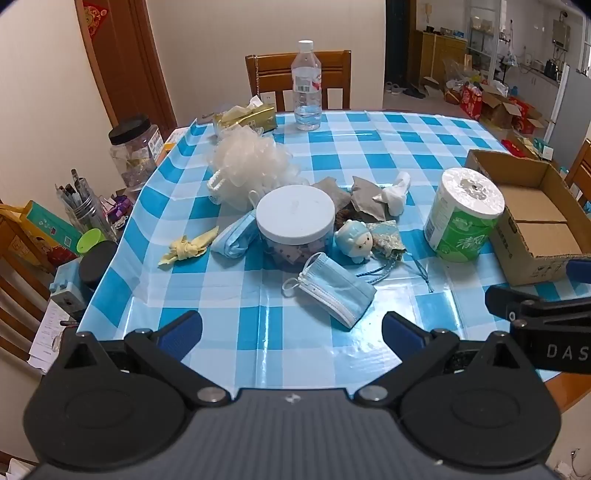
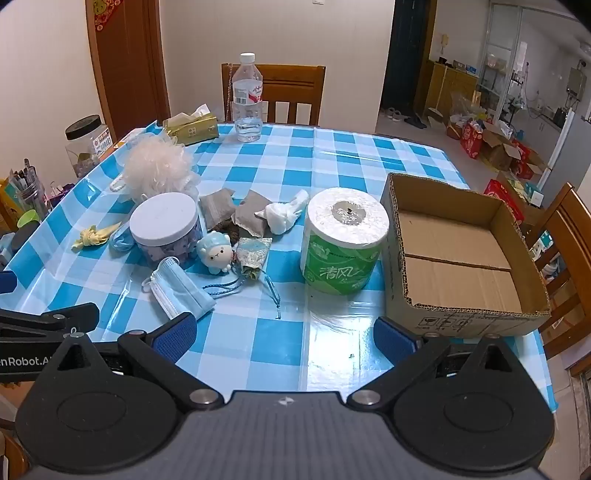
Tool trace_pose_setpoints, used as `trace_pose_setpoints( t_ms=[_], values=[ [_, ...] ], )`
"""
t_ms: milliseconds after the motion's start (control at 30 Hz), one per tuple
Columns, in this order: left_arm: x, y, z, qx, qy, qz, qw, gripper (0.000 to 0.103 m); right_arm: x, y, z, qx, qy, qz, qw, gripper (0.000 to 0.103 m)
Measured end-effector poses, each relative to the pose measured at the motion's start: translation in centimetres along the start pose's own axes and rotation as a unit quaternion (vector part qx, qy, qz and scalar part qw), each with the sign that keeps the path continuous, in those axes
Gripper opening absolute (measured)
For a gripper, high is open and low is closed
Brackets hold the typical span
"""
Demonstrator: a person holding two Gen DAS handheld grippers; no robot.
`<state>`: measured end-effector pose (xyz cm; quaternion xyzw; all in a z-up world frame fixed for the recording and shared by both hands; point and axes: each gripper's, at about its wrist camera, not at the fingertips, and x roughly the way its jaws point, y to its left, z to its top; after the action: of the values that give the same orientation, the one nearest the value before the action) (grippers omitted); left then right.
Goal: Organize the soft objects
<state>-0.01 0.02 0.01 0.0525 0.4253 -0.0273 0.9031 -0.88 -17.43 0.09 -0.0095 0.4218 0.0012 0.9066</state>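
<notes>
So nothing's been grabbed yet: both the left gripper [image 1: 291, 332] and right gripper [image 2: 284, 332] are spread wide, empty. The blue face mask [image 1: 332, 288] is found nearest, just ahead of the left one, long axis angled down-right.

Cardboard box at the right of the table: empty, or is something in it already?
Empty. The right wrist view looks into the cardboard box and shows only its bare bottom flaps.

Cream walls [image 2: 277, 33], wooden chair [image 2: 291, 92] (brown door [image 2: 125, 66] beside)
</notes>
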Motion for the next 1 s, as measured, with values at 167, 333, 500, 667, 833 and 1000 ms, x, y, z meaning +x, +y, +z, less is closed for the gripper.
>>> trace_pose_setpoints(
  t_ms=[167,333,500,667,833,1000],
  values=[
    [-0.1,0.0,0.0,0.001,-0.003,0.004,1.0,0.102,-0.1,0.1,-0.1,0.001,-0.003,0.005,1.0,0.103],
    [0.0,0.3,0.4,0.003,0.002,0.004,1.0,0.102,-0.2,0.1,0.0,0.001,-0.006,0.003,1.0,0.103],
    [0.3,0.1,0.6,0.001,0.005,0.004,1.0,0.102,-0.2,-0.1,0.2,0.002,-0.003,0.002,1.0,0.103],
    [0.3,-0.1,0.6,0.003,0.003,0.005,1.0,0.102,-0.2,-0.4,0.2,0.005,-0.004,0.002,1.0,0.103],
    [0.3,-0.6,0.6,0.004,0.003,0.008,1.0,0.102,-0.2,-0.4,0.2,0.004,-0.004,0.002,1.0,0.103],
    [0.1,-0.6,0.6,0.003,0.002,0.008,1.0,0.102,-0.2,-0.4,0.2,0.004,-0.004,0.002,1.0,0.103]
  ],
)
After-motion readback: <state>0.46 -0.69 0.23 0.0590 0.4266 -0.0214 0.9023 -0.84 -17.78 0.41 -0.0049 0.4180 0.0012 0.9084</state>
